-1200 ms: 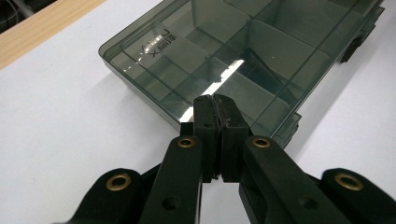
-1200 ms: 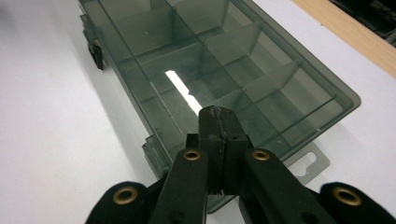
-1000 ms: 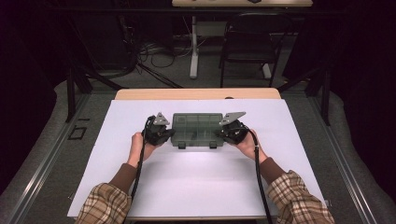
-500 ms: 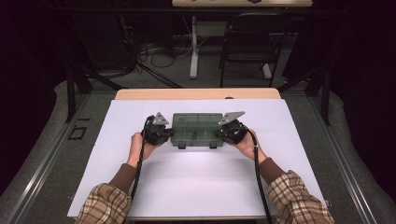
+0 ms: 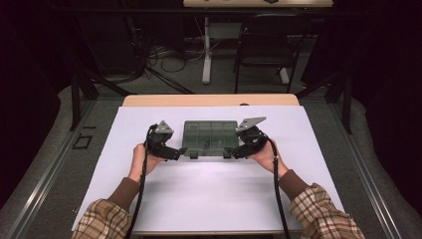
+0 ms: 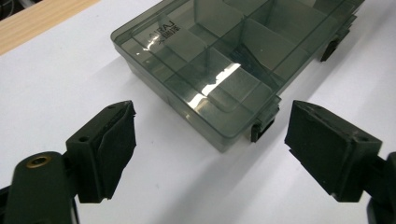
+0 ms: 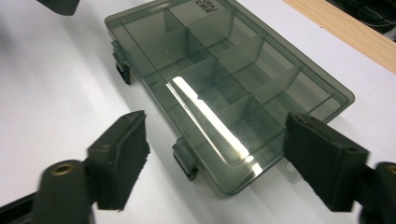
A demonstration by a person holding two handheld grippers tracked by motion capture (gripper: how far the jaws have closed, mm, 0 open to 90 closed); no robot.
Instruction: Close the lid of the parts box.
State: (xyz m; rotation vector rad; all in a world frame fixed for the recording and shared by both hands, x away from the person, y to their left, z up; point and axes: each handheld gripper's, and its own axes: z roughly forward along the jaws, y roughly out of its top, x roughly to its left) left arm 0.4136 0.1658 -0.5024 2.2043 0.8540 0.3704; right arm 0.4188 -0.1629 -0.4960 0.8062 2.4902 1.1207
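Note:
A smoked, see-through compartment box [image 5: 210, 137] lies shut on the white table, with two dark latches on its front edge. My left gripper [image 5: 171, 152] sits at its front left corner and my right gripper [image 5: 238, 149] at its front right corner. Both sets of jaws have just been opening. In the left gripper view the left gripper [image 6: 210, 126] is open; the box [image 6: 224, 56] corner and a latch [image 6: 264, 123] lie just ahead, untouched. In the right gripper view the right gripper [image 7: 215, 135] is open around the box [image 7: 219, 60] corner and latch [image 7: 187, 161], with its pads clear.
The white table top [image 5: 209, 194] spreads wide in front of the box and to both sides. A wooden strip [image 5: 209, 99] edges the far side. Beyond it stand a black chair [image 5: 263, 45] and floor cables [image 5: 164, 55].
Both hands and the box stay where they were. The jaw tips at the box's front corners look a little wider apart than before.

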